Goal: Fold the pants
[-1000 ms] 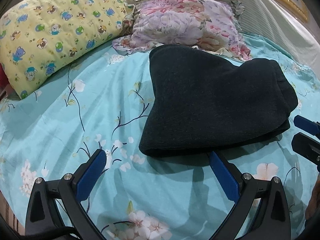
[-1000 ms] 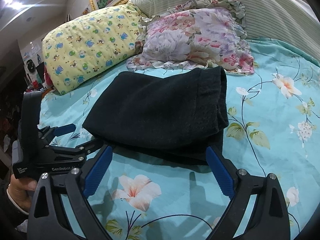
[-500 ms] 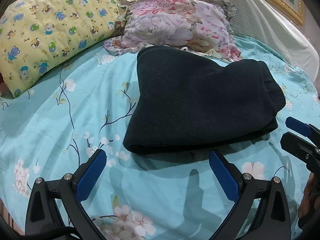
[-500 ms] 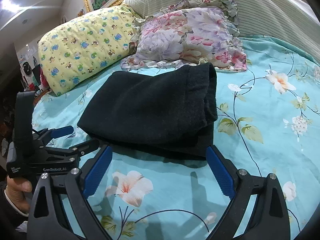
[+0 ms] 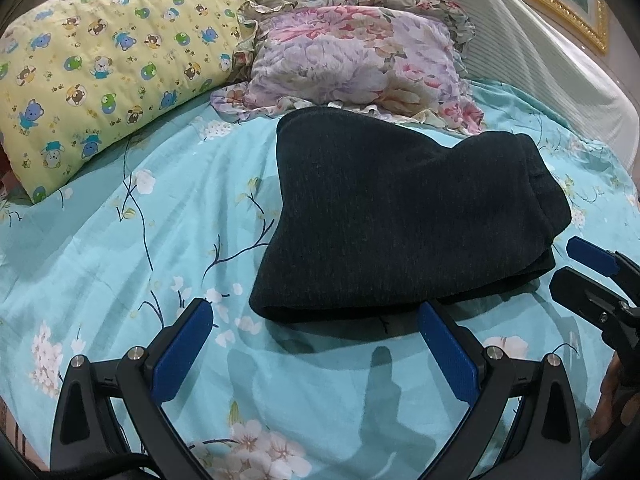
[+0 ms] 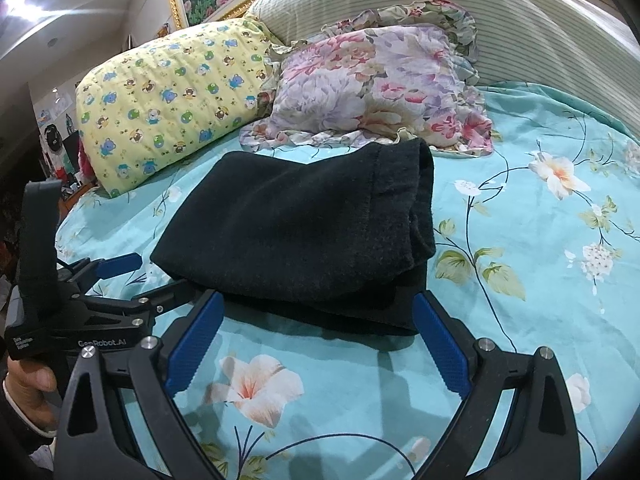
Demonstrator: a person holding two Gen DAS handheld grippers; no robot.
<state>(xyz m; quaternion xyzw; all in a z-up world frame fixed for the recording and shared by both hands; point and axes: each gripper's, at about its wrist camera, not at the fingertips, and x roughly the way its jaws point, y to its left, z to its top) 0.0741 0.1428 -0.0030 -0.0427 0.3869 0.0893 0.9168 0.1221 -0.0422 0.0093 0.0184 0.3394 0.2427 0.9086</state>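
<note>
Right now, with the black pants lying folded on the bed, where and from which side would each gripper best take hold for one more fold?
Probably the near edge of the black pants, approached from the front. It faces both open grippers: the left gripper meets the rounded fold corner, the right gripper the stacked layers. Pinch every layer, since the right end shows loose separate edges.

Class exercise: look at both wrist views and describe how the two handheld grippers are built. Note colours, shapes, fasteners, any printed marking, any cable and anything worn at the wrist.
Both the left gripper and the right gripper have black angular frames with triangular cut-outs, silver screws, and blue ribbed pads on their fingers. White lettering reading GenRobot.AI marks the left gripper's side. A black cable runs beneath it. A light cuff shows at the wrist.
</note>
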